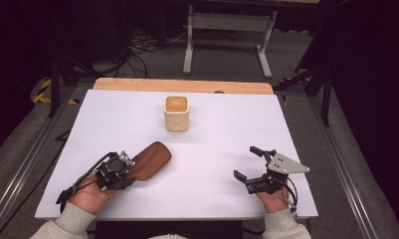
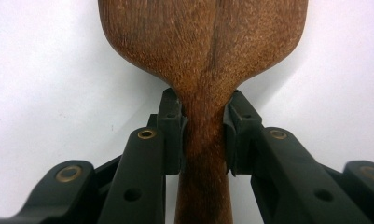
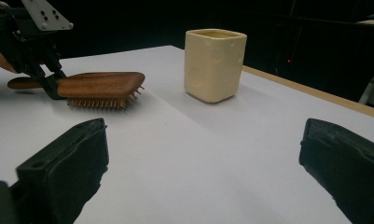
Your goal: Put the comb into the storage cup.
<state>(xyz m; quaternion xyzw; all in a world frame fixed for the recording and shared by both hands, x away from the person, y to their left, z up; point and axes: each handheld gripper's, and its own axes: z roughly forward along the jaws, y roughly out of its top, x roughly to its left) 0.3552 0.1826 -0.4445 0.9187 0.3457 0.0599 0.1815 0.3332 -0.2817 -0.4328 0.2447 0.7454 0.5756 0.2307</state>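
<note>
Nearby, cream cup [image 1: 176, 113] stands beyond hairbrush [image 1: 148, 160] — well apart.

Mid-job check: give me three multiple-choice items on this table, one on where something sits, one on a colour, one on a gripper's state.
1. Where does the cup stand?
A. far side of the table, near the middle
B. beside the right gripper
C. on top of the hairbrush

2. What colour is the hairbrush?
A. white
B. brown
C. blue

3. How do the left gripper's jaws stand?
A. wide open over bare table
B. closed on the cup's rim
C. pressed on the hairbrush's handle

Answers:
1 A, the high view shows the cup alone toward the table's far edge.
2 B, its wooden back is brown.
3 C, the left gripper view shows both jaws against the narrow handle.
</note>
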